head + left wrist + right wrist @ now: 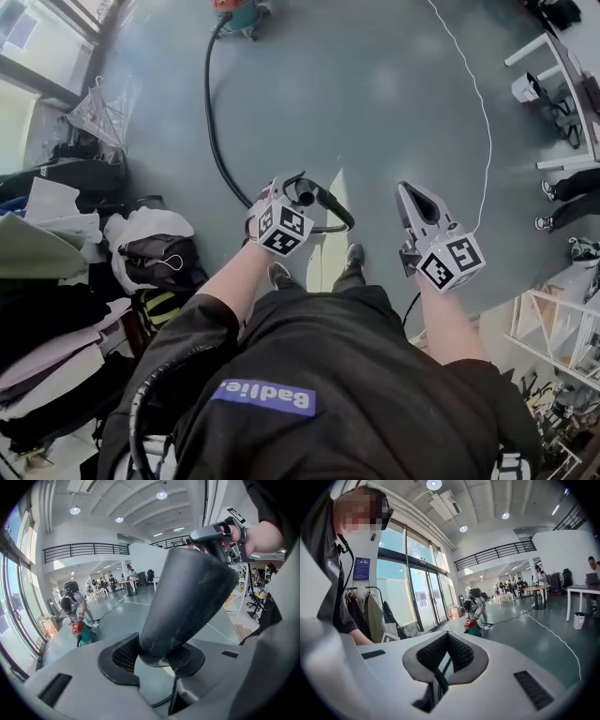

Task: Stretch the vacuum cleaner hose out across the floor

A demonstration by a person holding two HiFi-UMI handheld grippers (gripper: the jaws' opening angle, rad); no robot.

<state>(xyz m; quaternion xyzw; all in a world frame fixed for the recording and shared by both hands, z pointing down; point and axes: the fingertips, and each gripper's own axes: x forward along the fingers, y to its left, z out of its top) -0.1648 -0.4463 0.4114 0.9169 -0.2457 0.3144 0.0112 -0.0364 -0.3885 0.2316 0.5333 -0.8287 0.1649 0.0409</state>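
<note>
A black vacuum hose curves over the grey floor from the orange and teal vacuum cleaner at the top to my left gripper. That gripper is shut on the hose's thick black end tube. In the left gripper view the tube rises up and to the right from between the pads of the left gripper. My right gripper hangs to its right, apart from the hose. It has its tips together with nothing in them. Far off, the vacuum cleaner stands with a person bent over it.
A thin white cord loops over the floor at the right. Clothes and bags pile up at the left by the glass doors. White desks and a seated person's shoes are at the right edge.
</note>
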